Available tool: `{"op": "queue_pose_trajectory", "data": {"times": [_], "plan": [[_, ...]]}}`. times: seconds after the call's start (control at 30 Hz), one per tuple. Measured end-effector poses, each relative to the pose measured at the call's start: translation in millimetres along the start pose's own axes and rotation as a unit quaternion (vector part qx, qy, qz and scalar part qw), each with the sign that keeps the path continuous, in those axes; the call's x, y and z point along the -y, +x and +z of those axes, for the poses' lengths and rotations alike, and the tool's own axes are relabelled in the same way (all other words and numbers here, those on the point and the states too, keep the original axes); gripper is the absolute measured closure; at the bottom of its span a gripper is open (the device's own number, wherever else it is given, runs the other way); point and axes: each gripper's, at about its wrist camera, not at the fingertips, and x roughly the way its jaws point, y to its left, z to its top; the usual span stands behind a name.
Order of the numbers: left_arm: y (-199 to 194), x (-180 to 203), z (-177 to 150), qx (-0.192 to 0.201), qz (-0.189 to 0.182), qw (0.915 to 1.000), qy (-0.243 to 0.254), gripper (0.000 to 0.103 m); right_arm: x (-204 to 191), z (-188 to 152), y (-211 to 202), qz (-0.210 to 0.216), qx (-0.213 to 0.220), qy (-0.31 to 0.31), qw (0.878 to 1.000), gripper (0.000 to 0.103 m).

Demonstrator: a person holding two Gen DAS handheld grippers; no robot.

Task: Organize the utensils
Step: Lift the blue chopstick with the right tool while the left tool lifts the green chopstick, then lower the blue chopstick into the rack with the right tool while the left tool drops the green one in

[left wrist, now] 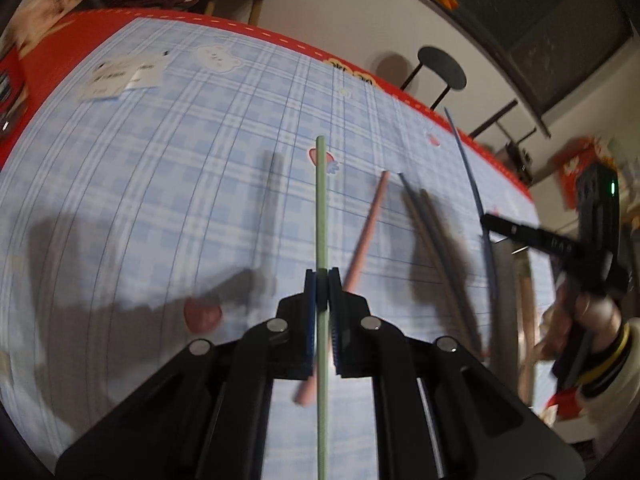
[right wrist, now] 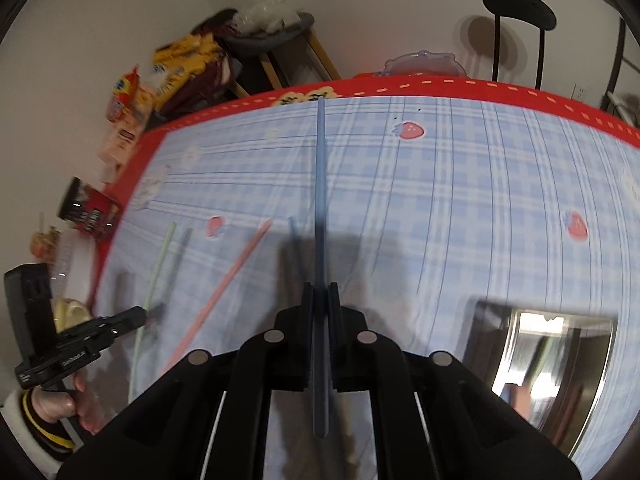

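Note:
In the left wrist view my left gripper [left wrist: 322,274] is shut on a pale green chopstick [left wrist: 321,200], which runs straight up between the jaws above the blue checked tablecloth [left wrist: 180,180]. A pink chopstick [left wrist: 366,240] and a dark pair [left wrist: 434,248] lie on the cloth to its right. In the right wrist view my right gripper [right wrist: 320,292] is shut on a blue chopstick [right wrist: 321,184] held off the cloth. The right gripper [left wrist: 490,222] with its blue chopstick [left wrist: 470,168] shows at the right of the left wrist view. The left gripper [right wrist: 142,314] shows at the left of the right wrist view with the green chopstick [right wrist: 160,260].
A shiny steel container [right wrist: 552,364] stands on the cloth at my right gripper's lower right. White paper slips [left wrist: 120,76] lie at the far left. A dark tin [right wrist: 86,208] and snack bags [right wrist: 180,64] sit beyond the table's left edge. A black stool [right wrist: 520,4] stands behind the table.

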Motion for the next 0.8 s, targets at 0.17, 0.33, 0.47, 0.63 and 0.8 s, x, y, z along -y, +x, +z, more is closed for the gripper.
{"op": "queue_pose_trajectory", "data": {"times": [0.17,0.33,0.47,0.63,0.8], "plan": [[-25,12,-20,0.015,-0.015,0.9996,-0.018,0.093,6,-40,-39,0.017,0.038,0.03,0.999,0.096],[-42,39,-41,0.026,-0.023,0.9992,-0.019,0.093,26,-80,-79,0.024,0.071,0.067,0.995,0.096],[-46,60,-55,0.025,-0.043,0.998,-0.039,0.093,52,-111,-108,0.016,0.085,0.097,0.991,0.096],[-34,102,-71,0.004,-0.07,0.9972,-0.025,0.093,80,-143,-134,0.007,0.093,0.128,0.987,0.096],[-19,148,-84,-0.006,-0.093,0.9956,0.0,0.093,95,-165,-148,-0.003,0.1,0.135,0.986,0.096]]}}
